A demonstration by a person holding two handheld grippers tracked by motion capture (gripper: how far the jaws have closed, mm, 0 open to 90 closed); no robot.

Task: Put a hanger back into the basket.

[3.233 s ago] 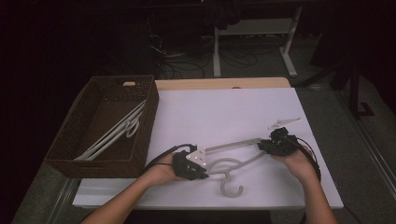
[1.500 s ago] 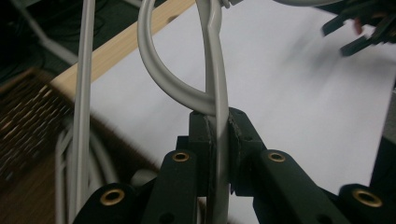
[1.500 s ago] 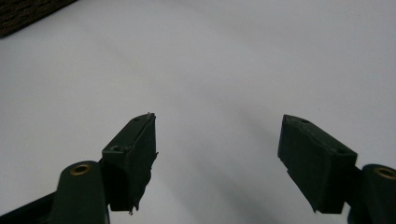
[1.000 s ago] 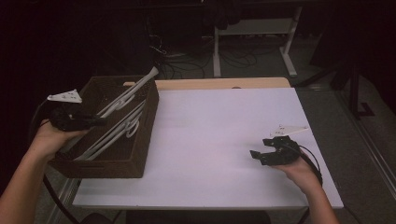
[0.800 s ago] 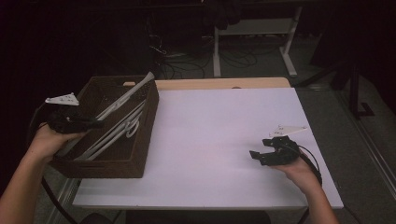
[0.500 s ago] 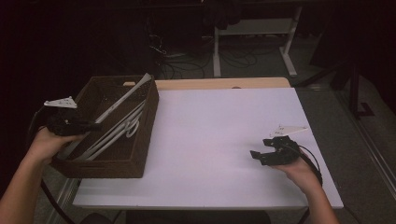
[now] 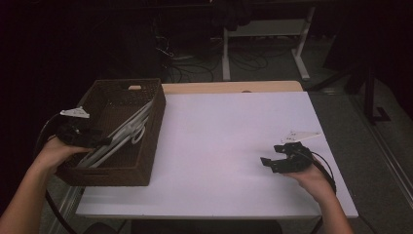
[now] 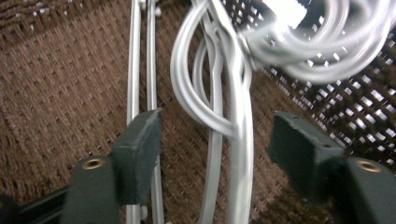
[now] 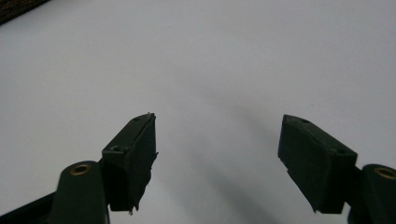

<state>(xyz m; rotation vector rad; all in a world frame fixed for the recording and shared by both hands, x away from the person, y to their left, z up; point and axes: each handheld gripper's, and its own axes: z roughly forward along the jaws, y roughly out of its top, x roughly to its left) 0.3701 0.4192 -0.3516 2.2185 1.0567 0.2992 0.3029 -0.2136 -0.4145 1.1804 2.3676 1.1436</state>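
A brown wicker basket stands on the left of the white table. Several white clothes hangers lie slanted inside it. My left gripper hangs over the basket's left rim and points in at them. In the left gripper view its jaws have just been opening; my left gripper is open, and the hangers lie loose between the pads on the woven floor. My right gripper rests at the table's right side, pointing left. It is open over the bare white top.
A wooden strip runs along the table's far edge. Behind it stand white desk legs and loose cables on a dark floor. A black cable loops from my left gripper outside the basket.
My left hand sank towards the basket and its jaws opened, letting go of the hanger. The hanger's raised end dropped to lie among the others. The right hand kept still.
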